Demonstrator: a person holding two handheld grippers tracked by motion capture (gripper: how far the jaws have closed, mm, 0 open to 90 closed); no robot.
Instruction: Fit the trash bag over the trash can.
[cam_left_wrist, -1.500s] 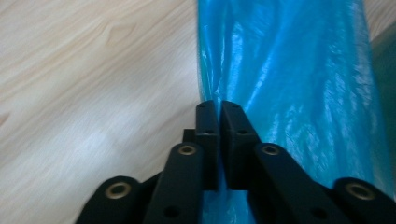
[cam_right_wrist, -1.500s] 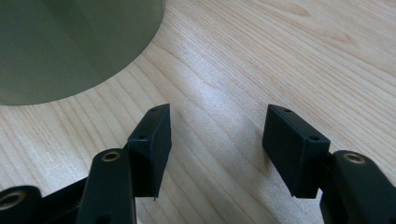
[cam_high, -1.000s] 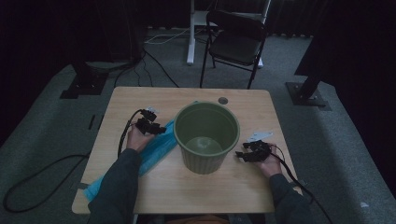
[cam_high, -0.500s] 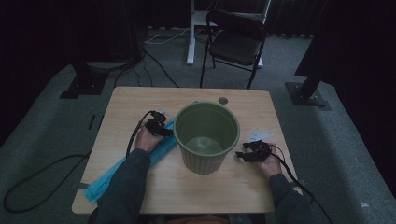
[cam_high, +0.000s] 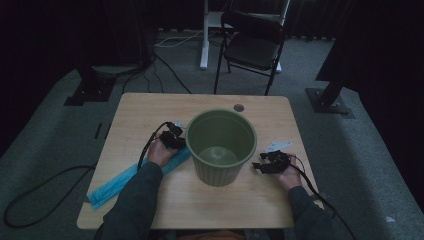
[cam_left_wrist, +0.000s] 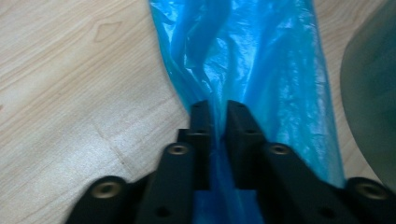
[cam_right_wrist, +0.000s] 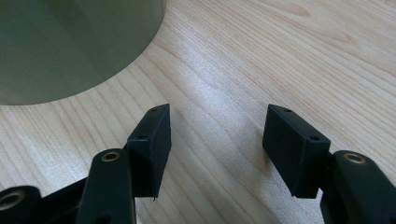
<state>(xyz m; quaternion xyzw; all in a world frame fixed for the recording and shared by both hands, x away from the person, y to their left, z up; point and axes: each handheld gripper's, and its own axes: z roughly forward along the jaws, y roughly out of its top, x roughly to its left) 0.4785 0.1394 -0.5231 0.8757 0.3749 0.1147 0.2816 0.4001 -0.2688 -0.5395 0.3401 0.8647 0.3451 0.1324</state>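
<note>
Sat at a wood table (cam_high: 150, 110) w/ a green bin (cam_high: 220, 146) in the middle. Held a gripper in each hand.

Left gripper (cam_left_wrist: 218, 122): jaws just been closing, now pinched tight on the blue plastic bag (cam_left_wrist: 261, 60). Thin fold of bag squeezed betw. the two black pads. In the high view, left gripper (cam_high: 173, 138) sat just beside the bin's left wall, on the near end of the bag (cam_high: 120, 180). Rest of the bag lay flat on the table, running off toward the front-left corner. Still long and bunched up, not opened out.

Right gripper (cam_right_wrist: 215, 135): jaws wide apart, nothing betw. them, just bare wood below. Bin wall (cam_right_wrist: 70, 42) close by at top left. In the high view, right gripper (cam_high: 272, 163) rested on the table right of the bin, near but not touching it. Small white scrap (cam_high: 278, 146) lay just behind it.

Bin looked empty inside, no liner in it yet.

How far along, prob.: early. Done: bag grabbed at one end. Left to do, likely: lift bag, find the mouth, open it w/ the other gripper, drop it in the bin, fold the edge over the rim. Can't tell if the pinched end was the open end or the shut one.
</note>
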